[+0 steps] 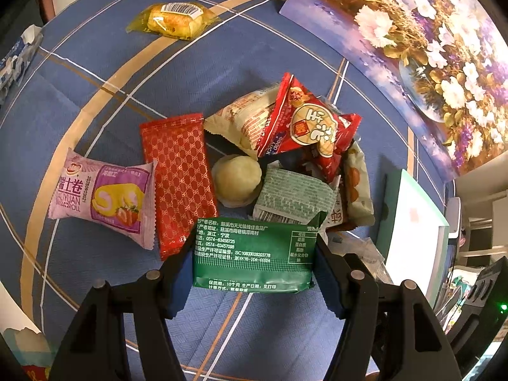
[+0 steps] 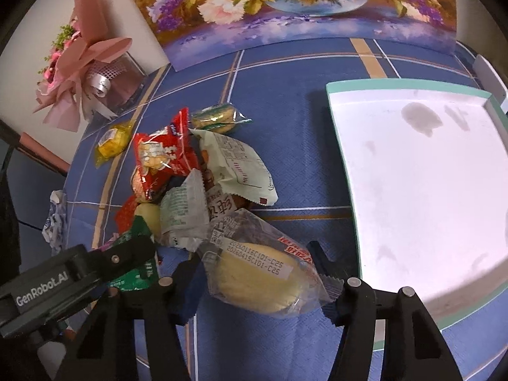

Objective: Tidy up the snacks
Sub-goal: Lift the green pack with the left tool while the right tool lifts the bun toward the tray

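Observation:
In the left wrist view my left gripper (image 1: 252, 273) is shut on a dark green snack packet (image 1: 254, 250), held by its two side edges just above the blue cloth. Beyond it lies a heap: a red cartoon packet (image 1: 311, 120), a red patterned packet (image 1: 179, 184), a pink Swiss-roll packet (image 1: 101, 200), a round pale bun (image 1: 236, 177) and a pale green packet (image 1: 295, 197). In the right wrist view my right gripper (image 2: 257, 289) has its pads against a clear-wrapped yellow bun (image 2: 260, 273) at the heap's near edge. The white tray (image 2: 343, 158) with a teal rim lies to its right.
A yellow cake packet (image 1: 174, 20) lies apart at the far side of the blue checked tablecloth (image 2: 285, 95). A floral painting (image 2: 285, 0) leans at the back, a pink bouquet (image 2: 82, 63) stands at the back left, and crumpled paper (image 2: 55, 219) lies at the left edge.

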A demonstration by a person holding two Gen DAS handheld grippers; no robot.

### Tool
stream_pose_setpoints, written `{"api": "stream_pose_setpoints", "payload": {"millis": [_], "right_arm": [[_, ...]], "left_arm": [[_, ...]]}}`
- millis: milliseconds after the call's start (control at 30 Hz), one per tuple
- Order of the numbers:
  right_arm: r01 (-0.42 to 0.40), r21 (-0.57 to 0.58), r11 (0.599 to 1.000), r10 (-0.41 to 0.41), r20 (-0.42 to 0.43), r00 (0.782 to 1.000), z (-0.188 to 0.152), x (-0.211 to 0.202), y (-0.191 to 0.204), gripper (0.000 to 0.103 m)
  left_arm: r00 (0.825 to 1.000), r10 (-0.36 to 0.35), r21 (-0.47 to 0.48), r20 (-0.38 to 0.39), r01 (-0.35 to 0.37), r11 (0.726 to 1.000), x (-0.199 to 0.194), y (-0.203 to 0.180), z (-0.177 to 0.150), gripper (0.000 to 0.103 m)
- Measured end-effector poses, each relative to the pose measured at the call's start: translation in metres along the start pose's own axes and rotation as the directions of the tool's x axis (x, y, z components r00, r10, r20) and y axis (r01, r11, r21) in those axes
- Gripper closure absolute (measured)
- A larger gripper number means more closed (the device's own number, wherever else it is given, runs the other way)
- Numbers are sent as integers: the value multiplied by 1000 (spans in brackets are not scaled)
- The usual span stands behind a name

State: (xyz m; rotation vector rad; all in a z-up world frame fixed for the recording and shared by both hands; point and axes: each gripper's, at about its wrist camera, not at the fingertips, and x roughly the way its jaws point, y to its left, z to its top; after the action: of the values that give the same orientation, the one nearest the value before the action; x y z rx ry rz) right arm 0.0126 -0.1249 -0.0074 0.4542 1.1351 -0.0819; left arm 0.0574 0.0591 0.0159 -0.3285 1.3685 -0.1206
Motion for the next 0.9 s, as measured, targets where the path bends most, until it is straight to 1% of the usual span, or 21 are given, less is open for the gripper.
{"api": "stream_pose_setpoints", "payload": {"millis": [67, 200, 333, 433, 533, 633, 733, 833, 900], "right_arm": [[-1, -10, 1000, 1, 9, 1000, 0, -5, 2, 41], [-37, 5, 999, 37, 43, 998, 2, -21, -1, 41], [-58, 18, 998, 56, 107, 993, 5, -43, -5, 41], [-60, 31, 998, 55, 146, 988, 6, -56, -11, 41], [-16, 48, 999, 7, 185, 983, 9, -67, -20, 41], [33, 107, 994, -54, 208, 977, 14, -75, -38, 41], [97, 180, 979, -137, 223, 965, 19, -84, -61, 41], [112, 267, 957, -177, 233, 956, 25, -92, -85, 41], [126, 307, 943, -205, 242, 948, 30, -97, -100, 41]], "left_arm": [[1000, -1, 5, 6, 1, 1000, -2, -1, 0, 34], [1000, -3, 11, 21, 3, 1000, -7, -5, 1, 34], [997, -17, 39, 72, 14, 999, -22, -12, 1, 34], [995, -35, 58, 96, 29, 998, -31, -18, 0, 34], [992, -52, 91, 111, 42, 995, -36, -29, -2, 34], [990, -85, 136, 109, 69, 988, -37, -46, -5, 34], [989, -105, 186, 102, 85, 979, -36, -65, -11, 34], [989, -111, 257, 93, 83, 963, -32, -91, -18, 34], [991, -114, 300, 70, 88, 950, -24, -110, -20, 34]]}}
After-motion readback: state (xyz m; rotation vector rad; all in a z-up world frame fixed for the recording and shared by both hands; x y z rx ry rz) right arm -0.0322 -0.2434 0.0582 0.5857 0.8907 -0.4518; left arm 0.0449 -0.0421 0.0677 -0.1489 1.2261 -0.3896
